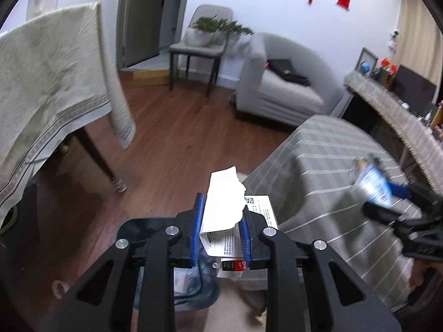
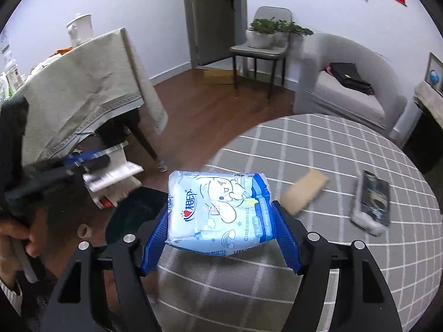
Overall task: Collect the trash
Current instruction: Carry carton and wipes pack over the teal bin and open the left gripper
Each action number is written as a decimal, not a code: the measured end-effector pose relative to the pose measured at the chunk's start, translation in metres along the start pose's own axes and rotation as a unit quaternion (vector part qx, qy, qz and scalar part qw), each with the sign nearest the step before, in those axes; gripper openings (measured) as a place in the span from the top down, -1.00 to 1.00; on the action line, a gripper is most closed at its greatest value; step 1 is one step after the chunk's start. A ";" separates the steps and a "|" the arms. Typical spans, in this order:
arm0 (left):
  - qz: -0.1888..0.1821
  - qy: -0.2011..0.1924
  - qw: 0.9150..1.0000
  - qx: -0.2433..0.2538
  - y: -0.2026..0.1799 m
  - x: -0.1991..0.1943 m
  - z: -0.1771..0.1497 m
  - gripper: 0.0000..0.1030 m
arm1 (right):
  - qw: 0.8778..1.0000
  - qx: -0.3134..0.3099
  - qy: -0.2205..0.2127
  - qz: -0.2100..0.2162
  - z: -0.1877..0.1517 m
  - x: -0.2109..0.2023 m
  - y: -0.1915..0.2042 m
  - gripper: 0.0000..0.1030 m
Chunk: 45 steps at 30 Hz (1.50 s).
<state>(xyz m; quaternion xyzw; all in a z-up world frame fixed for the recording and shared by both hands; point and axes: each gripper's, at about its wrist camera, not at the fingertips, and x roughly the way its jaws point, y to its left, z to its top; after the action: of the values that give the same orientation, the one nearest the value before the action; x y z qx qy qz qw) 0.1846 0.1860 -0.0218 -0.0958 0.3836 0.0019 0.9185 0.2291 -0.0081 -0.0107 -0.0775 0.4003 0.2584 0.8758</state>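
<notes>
My left gripper [image 1: 221, 207] is shut on a bundle of white printed papers [image 1: 223, 191], held over a dark bin [image 1: 138, 228] on the wooden floor. In the right wrist view the same gripper [image 2: 91, 161] and its papers [image 2: 110, 178] show at the left, above the bin [image 2: 133, 210]. My right gripper [image 2: 221, 207] grips a blue and white tissue pack [image 2: 218, 202] between its blue pads, lifted above the round table's grey checked cloth [image 2: 332, 144]. The pack [image 1: 373, 185] also appears at the right edge of the left wrist view.
A brown cardboard piece [image 2: 304, 191] and a black packet [image 2: 372, 202] lie on the round table. A table draped in beige cloth [image 2: 83, 88] stands to the left. Further back are a chair with a plant [image 2: 263, 41] and a grey armchair [image 2: 346, 91]. A person's hand [image 2: 16, 232] is at the left edge.
</notes>
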 end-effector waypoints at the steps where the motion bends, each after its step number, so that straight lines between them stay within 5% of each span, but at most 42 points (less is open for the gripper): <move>1: 0.004 0.004 1.000 -0.001 0.004 0.002 -0.002 0.50 | 1.000 -0.001 0.000 0.004 0.001 0.001 0.004 -0.38; 24: 0.065 0.155 0.985 -0.029 0.086 0.088 -0.076 0.50 | 0.995 -0.027 0.023 0.093 0.017 0.055 0.084 -0.38; 34: 0.064 0.230 0.971 -0.009 0.098 0.118 -0.109 0.50 | 0.993 -0.020 0.045 0.110 0.018 0.089 0.105 -0.38; 41: 0.059 0.241 0.969 -0.008 0.105 0.121 -0.114 0.49 | 0.991 -0.015 0.064 0.113 0.015 0.112 0.115 -0.38; 45: 0.054 0.229 0.972 -0.020 0.109 0.115 -0.111 0.05 | 0.991 -0.007 0.079 0.107 0.010 0.128 0.115 -0.38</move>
<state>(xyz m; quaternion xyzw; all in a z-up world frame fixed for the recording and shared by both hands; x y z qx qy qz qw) 0.1793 0.2652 -0.1983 -0.0909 0.5881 0.0368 0.8028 0.2470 0.1434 -0.0907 -0.0605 0.4724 0.3467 0.8081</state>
